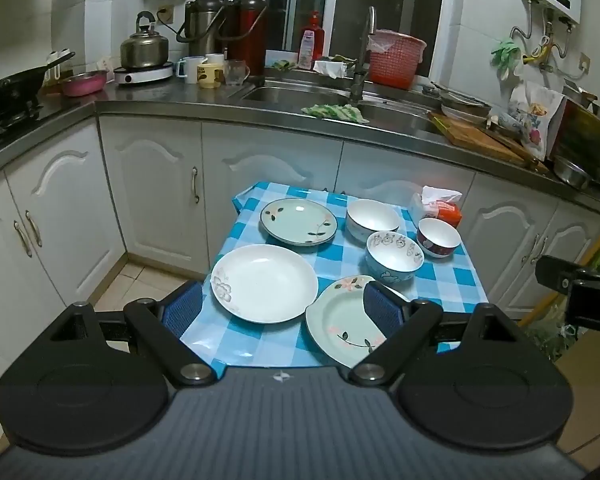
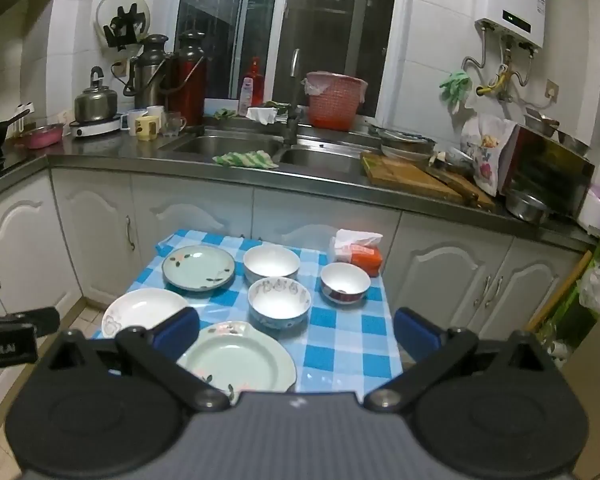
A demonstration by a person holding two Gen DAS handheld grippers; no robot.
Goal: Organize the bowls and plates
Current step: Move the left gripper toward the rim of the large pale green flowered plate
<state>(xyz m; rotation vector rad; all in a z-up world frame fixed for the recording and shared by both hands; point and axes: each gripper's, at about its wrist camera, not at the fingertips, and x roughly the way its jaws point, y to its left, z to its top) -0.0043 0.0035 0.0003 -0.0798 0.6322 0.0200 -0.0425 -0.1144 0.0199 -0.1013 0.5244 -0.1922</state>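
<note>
Both claws hang spread wide, gripping nothing: left claw (image 1: 282, 310), right claw (image 2: 296, 330). On the checked table (image 1: 340, 272) sit three plates (white plate (image 1: 265, 282) front left) and three bowls, the blue bowl (image 1: 394, 256) in the middle, all apart, none stacked.

"DA" on right hand-held gripper (image 1: 592, 304)

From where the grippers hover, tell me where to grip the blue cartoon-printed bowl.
Pinch the near rim of the blue cartoon-printed bowl, one pad inside, one outside, coming down from above. It sits upright and empty, and the right gripper hangs open closest.
</note>
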